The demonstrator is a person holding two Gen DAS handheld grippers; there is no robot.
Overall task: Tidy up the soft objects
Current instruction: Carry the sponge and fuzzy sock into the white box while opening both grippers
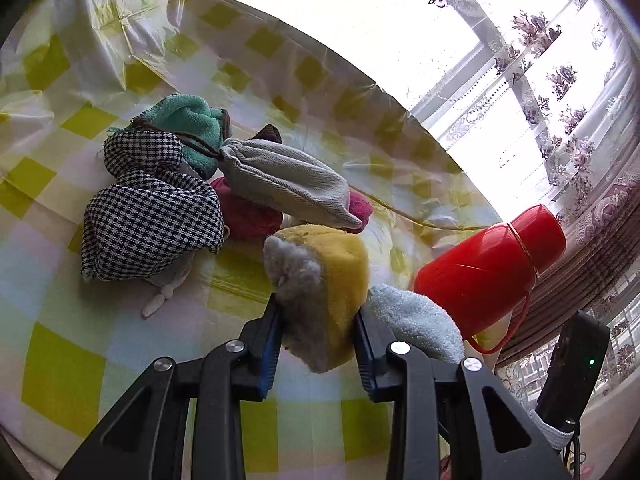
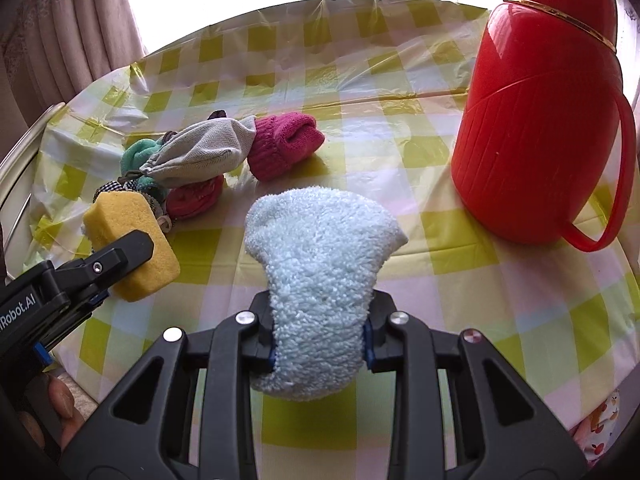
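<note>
In the left wrist view, the left gripper [image 1: 318, 344] was seen clenched on a yellow sponge [image 1: 328, 276], with the pile of soft items [image 1: 192, 184] at ten o'clock. In the right wrist view, the right gripper [image 2: 320, 344] was seen grasping a pale blue fluffy cloth [image 2: 320, 264]; a red flask [image 2: 540, 120] stood at two o'clock on the checked tablecloth [image 2: 500, 312].

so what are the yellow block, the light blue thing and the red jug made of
Yellow block: looks like foam sponge, matte and porous, with a fuzzy grey face seen from the left wrist. Light blue thing: fluffy terry or fleece cloth, looped pile. Red jug: probably hard plastic, glossy and ribbed, with a gold band.
</note>
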